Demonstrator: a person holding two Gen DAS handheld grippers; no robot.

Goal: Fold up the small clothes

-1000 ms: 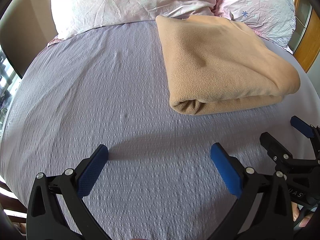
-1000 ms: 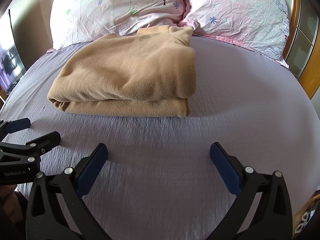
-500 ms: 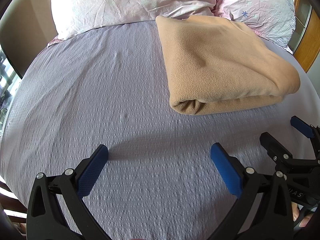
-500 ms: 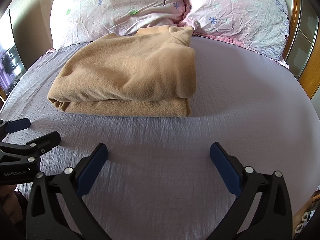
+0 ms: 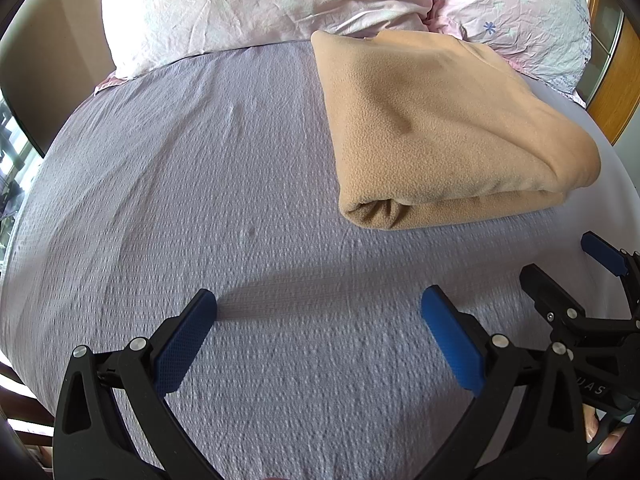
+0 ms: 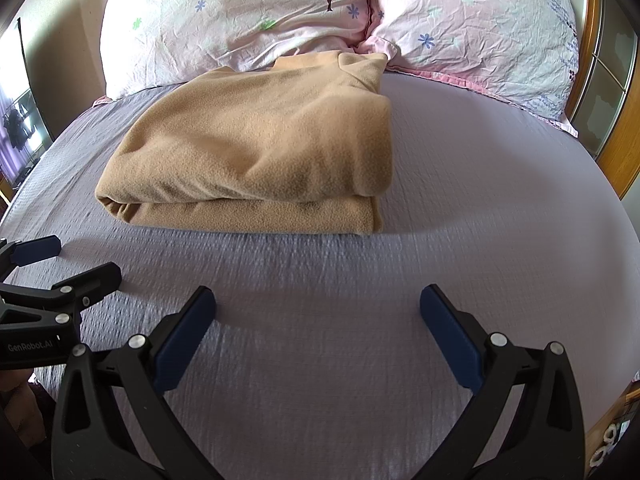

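Operator: Status of change across the last second, left to right?

Technician: Negligible. Left gripper [image 5: 318, 320] holds the same station over the grey bed sheet [image 5: 200, 200], fingers spread wide apart, nothing between them. The folded tan garment [image 5: 432, 128] lies in the same spot, ahead and to the right of that gripper, its far edge touching the floral pillows [image 5: 260, 4]. Right gripper [image 6: 318, 316] is likewise unmoved, fingers apart and empty, the garment ahead of it and slightly left, well clear of the fingertips.

Operator: Meaning for the task?

Technician: The garment sits as a compact doubled stack, both layers aligned at the near edge. Neither gripper touches it. Judgement: folding of this item appears complete, and the hold indicates a finished or idle phase. No further garment is visible on the bed.
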